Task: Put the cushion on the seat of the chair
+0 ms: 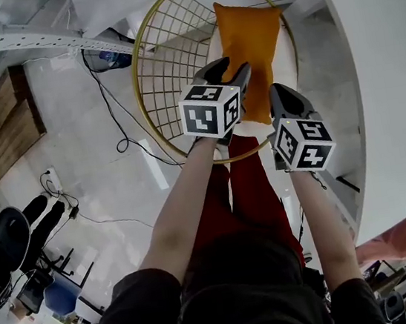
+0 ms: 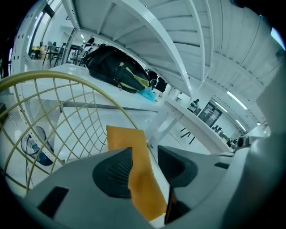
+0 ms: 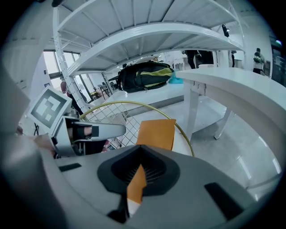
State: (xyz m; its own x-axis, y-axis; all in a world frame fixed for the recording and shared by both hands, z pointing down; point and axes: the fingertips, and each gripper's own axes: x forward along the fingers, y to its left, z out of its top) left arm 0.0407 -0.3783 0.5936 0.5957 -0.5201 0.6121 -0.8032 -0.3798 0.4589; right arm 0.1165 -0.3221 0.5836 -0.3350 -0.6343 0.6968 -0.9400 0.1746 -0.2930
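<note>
Held orange cushion (image 1: 250, 46) w/ both tools: left gripper (image 1: 232, 67) clamped on its left edge, right gripper (image 1: 278, 91) pinched tight on near corner. Had it inside gold wire chair (image 1: 172, 46) shell, over white seat; couldn't tell if touching. Saw black backpack (image 3: 145, 76) on table (image 3: 134, 95) behind.

Bright even overhead light, floor glare, fisheye-warped edges, dark corners

The head view looks steeply down from above onto the round gold wire chair (image 1: 163, 66) at upper centre. Each gripper view sits close behind its jaws, facing forward; both share the flat orange cushion (image 2: 125, 136), the chair and the black backpack (image 3: 145, 76).
</note>
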